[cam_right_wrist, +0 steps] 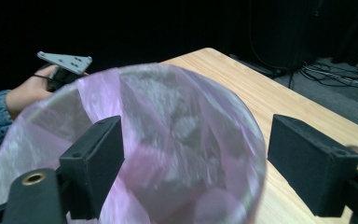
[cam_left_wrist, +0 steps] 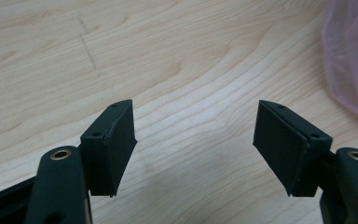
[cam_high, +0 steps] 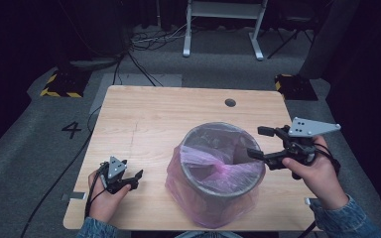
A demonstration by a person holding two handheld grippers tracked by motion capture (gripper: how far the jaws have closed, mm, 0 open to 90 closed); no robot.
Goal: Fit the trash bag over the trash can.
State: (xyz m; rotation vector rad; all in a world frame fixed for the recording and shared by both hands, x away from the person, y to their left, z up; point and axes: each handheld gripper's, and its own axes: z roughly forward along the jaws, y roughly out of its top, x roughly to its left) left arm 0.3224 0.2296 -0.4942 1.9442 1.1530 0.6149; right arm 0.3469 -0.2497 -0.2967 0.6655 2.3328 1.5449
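A grey round bin (cam_high: 222,171) lined with a pink plastic bag (cam_high: 203,161) stands on the wooden table (cam_high: 154,114), right of centre near the front. My right gripper (cam_high: 260,143) is open at the bin's right rim, its jaws spread on either side of the rim's bag edge (cam_right_wrist: 191,135), touching nothing I can make out. My left gripper (cam_high: 133,178) rests low on the table at the front left, open and empty (cam_left_wrist: 193,140), with the bag's skirt (cam_left_wrist: 354,56) off to its right.
A round cable hole (cam_high: 230,102) sits near the table's far edge. Beyond the table are a white desk frame (cam_high: 223,29), floor cables (cam_high: 144,64) and two yellow-black striped blocks (cam_high: 62,84). Bare tabletop stretches across the left and back.
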